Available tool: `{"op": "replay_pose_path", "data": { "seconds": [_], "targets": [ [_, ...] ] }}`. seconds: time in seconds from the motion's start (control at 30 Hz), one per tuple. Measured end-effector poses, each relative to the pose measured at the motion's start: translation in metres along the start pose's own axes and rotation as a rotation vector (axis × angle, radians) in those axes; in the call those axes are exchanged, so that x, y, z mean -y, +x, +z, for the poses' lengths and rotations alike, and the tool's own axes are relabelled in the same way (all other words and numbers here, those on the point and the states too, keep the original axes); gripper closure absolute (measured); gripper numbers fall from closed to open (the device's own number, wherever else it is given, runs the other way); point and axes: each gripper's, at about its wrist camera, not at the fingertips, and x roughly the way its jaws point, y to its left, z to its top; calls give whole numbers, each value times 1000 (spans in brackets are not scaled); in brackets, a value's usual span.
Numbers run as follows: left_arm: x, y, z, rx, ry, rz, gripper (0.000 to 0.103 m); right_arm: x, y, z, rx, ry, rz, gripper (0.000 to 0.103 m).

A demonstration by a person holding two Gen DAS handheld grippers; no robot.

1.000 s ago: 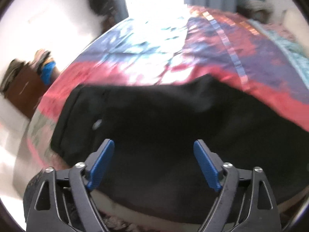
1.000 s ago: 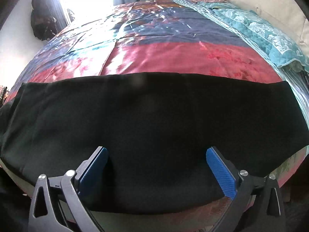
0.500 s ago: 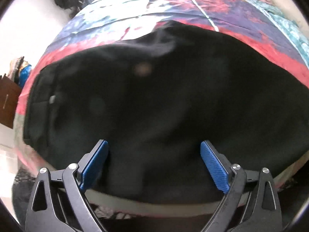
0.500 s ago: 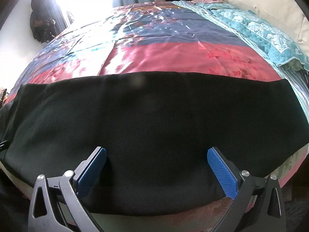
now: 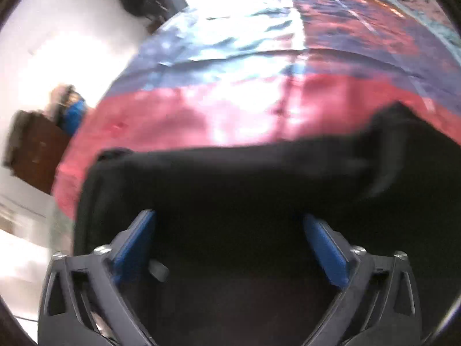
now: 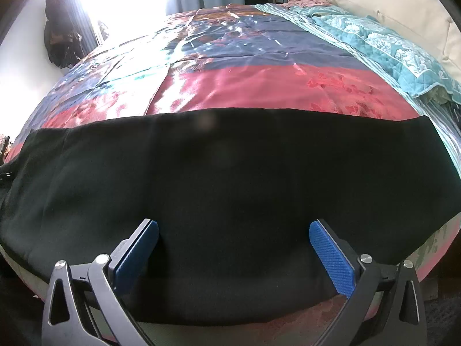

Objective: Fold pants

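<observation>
Black pants (image 6: 230, 178) lie flat across the near edge of a bed, stretched left to right. In the left wrist view the pants (image 5: 230, 190) show their waistband end at the left, with a raised fold at the right. My left gripper (image 5: 230, 248) is open just above the waistband end, blue pads apart, holding nothing. My right gripper (image 6: 233, 250) is open over the near edge of the pants, empty.
The bed has a shiny red, blue and purple cover (image 6: 245, 57). A teal quilt (image 6: 389, 43) and cream headboard (image 6: 403, 3) are at the right. A brown cabinet (image 5: 34, 147) stands left of the bed. Dark clothes (image 6: 60, 40) hang by the bright window.
The left gripper has pulled back and tilted up, so more bed cover shows beyond the pants. The view is blurred from motion. The right gripper has barely moved.
</observation>
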Motion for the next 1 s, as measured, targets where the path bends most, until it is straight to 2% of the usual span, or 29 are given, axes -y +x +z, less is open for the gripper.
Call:
{"op": "replay_pose_path", "data": {
  "seconds": [0.23,0.3,0.37,0.5,0.63,0.7,0.83,0.93,1.0],
  "targets": [
    [-10,-5,-8,5,-4,23,0,0,0,-1,17,-2,1,0],
    [-14,-18,-9,5,-27,37,2,1,-3,3,-2,-6,10,0],
    [-14,-40,-11,44,-30,29,3,4,-8,7,-20,8,12,0],
    [14,-95,-24,124,0,-119,3,13,-25,7,0,38,50,0],
    [69,-125,-34,180,101,-245,3,13,-25,11,-36,-65,53,0],
    [104,-130,-38,172,167,-295,3,19,-21,18,-53,-125,45,0],
    [142,-118,-45,127,234,-292,3,49,-6,37,-137,-195,33,0],
    [147,-98,-54,50,221,-277,3,78,8,47,-188,-232,5,0],
    [138,-91,-59,39,183,-290,1,100,14,49,-214,-224,-13,0]
  ]
}}
